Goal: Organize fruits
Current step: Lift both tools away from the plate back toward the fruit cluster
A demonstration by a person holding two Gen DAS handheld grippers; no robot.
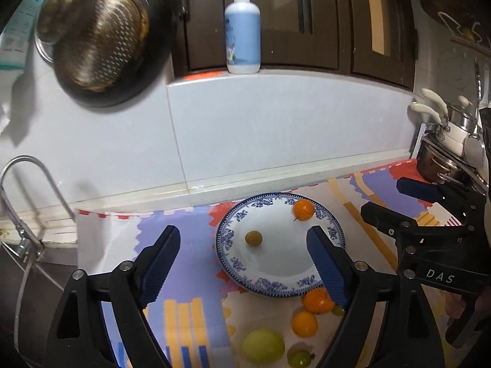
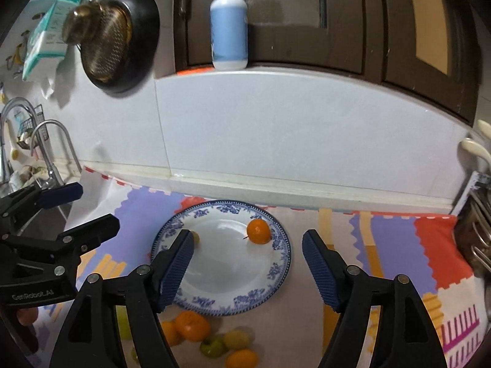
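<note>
Landmark: pump bottle (image 2: 229, 27), blue-white, on the tiled ledge. Left of it a black pan (image 2: 122, 40) with a perforated metal strainer (image 2: 106, 46) hangs. Below-left, chrome faucet (image 2: 50, 147). Below, patterned mat (image 2: 399, 245). Far right, cream-handled pots (image 1: 451, 125).

Right wrist view: the left finger (image 2: 176, 265) of the right gripper covers most of the small yellow-green fruit (image 2: 195, 236) on the plate (image 2: 277, 263), and the orange fruit (image 2: 242, 358) is cut by the bottom edge. Left wrist view: the left gripper's right finger (image 1: 326, 265) hides part of the orange (image 1: 317, 300) below the plate rim and most of a green fruit (image 1: 337, 310) behind it. Pump bottle label (image 1: 231, 52) is too blurred to read.
</note>
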